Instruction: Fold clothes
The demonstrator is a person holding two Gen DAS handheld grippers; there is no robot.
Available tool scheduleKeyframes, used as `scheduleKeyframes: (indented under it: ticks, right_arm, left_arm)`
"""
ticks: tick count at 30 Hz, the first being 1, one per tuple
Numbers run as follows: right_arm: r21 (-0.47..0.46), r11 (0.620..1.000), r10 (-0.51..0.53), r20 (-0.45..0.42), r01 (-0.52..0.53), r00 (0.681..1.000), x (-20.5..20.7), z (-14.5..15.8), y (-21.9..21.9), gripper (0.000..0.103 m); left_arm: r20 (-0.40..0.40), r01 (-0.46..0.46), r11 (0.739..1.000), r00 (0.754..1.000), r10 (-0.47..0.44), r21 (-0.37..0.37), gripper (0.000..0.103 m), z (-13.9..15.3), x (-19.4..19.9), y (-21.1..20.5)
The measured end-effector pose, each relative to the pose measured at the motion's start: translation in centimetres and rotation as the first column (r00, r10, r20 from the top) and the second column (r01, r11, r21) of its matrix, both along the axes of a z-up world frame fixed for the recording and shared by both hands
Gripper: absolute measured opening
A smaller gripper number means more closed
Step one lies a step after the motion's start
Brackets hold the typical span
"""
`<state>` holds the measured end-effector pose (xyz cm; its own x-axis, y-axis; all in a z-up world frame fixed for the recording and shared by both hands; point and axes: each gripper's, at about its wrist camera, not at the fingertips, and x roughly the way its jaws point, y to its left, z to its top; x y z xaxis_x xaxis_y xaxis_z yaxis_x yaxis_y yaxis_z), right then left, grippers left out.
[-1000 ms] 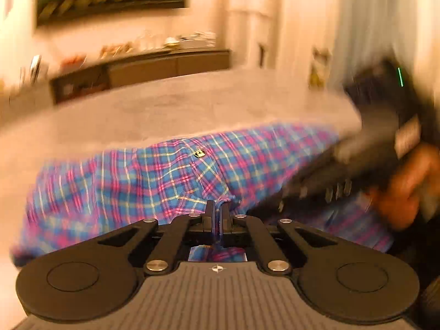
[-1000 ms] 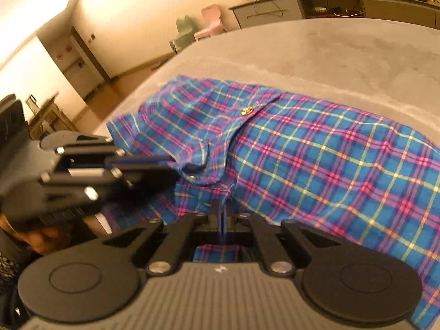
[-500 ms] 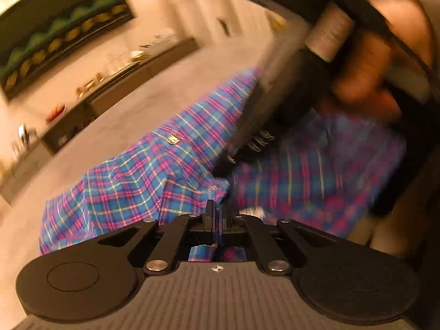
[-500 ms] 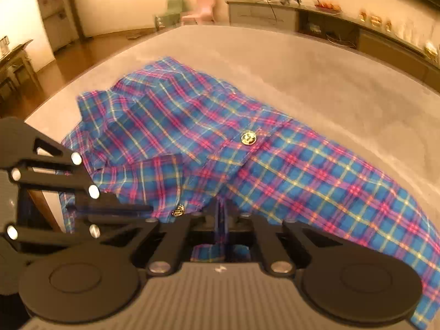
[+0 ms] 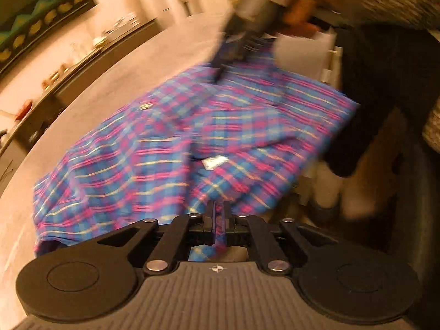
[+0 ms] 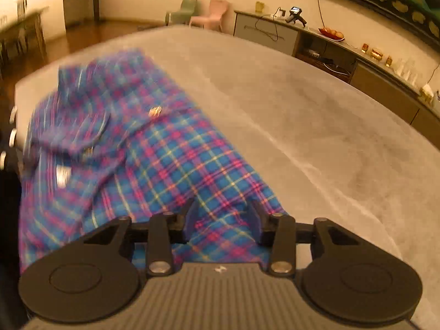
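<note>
A blue, pink and yellow plaid shirt (image 5: 165, 143) lies crumpled on a grey padded surface (image 5: 110, 82). My left gripper (image 5: 219, 211) is at its near edge, its jaws just starting to open, with a strip of the fabric still pinched between them. In the right wrist view the shirt (image 6: 178, 165) runs from the far left corner down to my right gripper (image 6: 222, 214). Its jaws are opening and stand apart over the cloth without pressing it. The right gripper (image 5: 239, 41) shows blurred at the far side of the shirt, held by a hand.
The grey surface (image 6: 302, 110) stretches wide to the right of the shirt. A long sideboard (image 6: 343, 55) with small items stands behind it. A person's dark clothing (image 5: 385, 82) and knitted sleeve (image 5: 398, 0) fill the right of the left wrist view. Small chairs (image 6: 209, 13) stand at the back.
The right gripper has gone from shut on the shirt to jaws apart, letting the fabric go. Both views have rolled, and the right gripper has moved away from the left gripper.
</note>
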<state>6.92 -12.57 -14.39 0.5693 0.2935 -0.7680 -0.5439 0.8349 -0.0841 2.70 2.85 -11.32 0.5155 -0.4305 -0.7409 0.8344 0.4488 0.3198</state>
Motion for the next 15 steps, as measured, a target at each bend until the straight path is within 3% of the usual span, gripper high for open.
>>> scheduleKeyframes:
  ticks: [2, 4, 6, 8, 10, 11, 13, 14, 15]
  right_arm:
    - [-0.035, 0.999, -0.040, -0.028, 0.039, 0.999, -1.3, 0.1, 1.5, 0.039]
    - [-0.071, 0.995, -0.080, -0.055, 0.076, 0.995, -2.5, 0.3, 3.1, 0.039]
    - [0.024, 1.000, -0.011, -0.094, 0.013, 0.995, -6.8, 0.9, 6.8, 0.039]
    - [0.149, 0.976, 0.175, -0.112, -0.157, 0.978, -10.4, 2.3, 10.2, 0.037]
    - [0.163, 0.973, 0.178, -0.069, -0.165, 0.982, -10.2, 3.5, 10.4, 0.037]
    - [0.169, 0.975, 0.155, -0.044, -0.146, 0.987, -9.6, 4.2, 9.9, 0.037]
    - [0.166, 0.980, 0.109, 0.008, -0.109, 0.994, -5.7, 4.8, 8.9, 0.038]
    - [0.165, 0.982, 0.086, 0.034, -0.090, 0.996, -3.7, 5.2, 8.4, 0.038]
    - [0.165, 0.984, 0.062, 0.059, -0.071, 0.996, -1.8, 5.5, 7.9, 0.038]
  left_arm:
    - [0.050, -0.069, 0.997, 0.996, 0.068, 0.026, 0.005, -0.6, 3.4, 0.3]
    - [0.109, -0.220, 0.975, 0.970, 0.217, 0.019, 0.005, -0.8, 8.3, 0.8]
    - [0.145, -0.383, 0.924, 0.914, 0.379, -0.004, 0.002, -0.5, 12.8, 1.5]
    - [0.178, -0.514, 0.856, 0.839, 0.514, -0.048, 0.003, 0.5, 16.0, 2.6]
    - [0.193, -0.579, 0.803, 0.780, 0.595, -0.139, 0.003, 3.6, 15.8, 5.0]
    - [0.182, -0.587, 0.787, 0.767, 0.616, -0.190, 0.003, 5.1, 14.5, 6.2]
    - [0.155, -0.582, 0.763, 0.757, 0.635, -0.283, 0.002, 7.8, 11.4, 8.1]
    - [0.115, -0.551, 0.771, 0.785, 0.608, -0.320, 0.002, 8.7, 9.6, 8.5]
    - [0.065, -0.505, 0.799, 0.831, 0.552, -0.325, 0.003, 8.6, 8.0, 8.1]
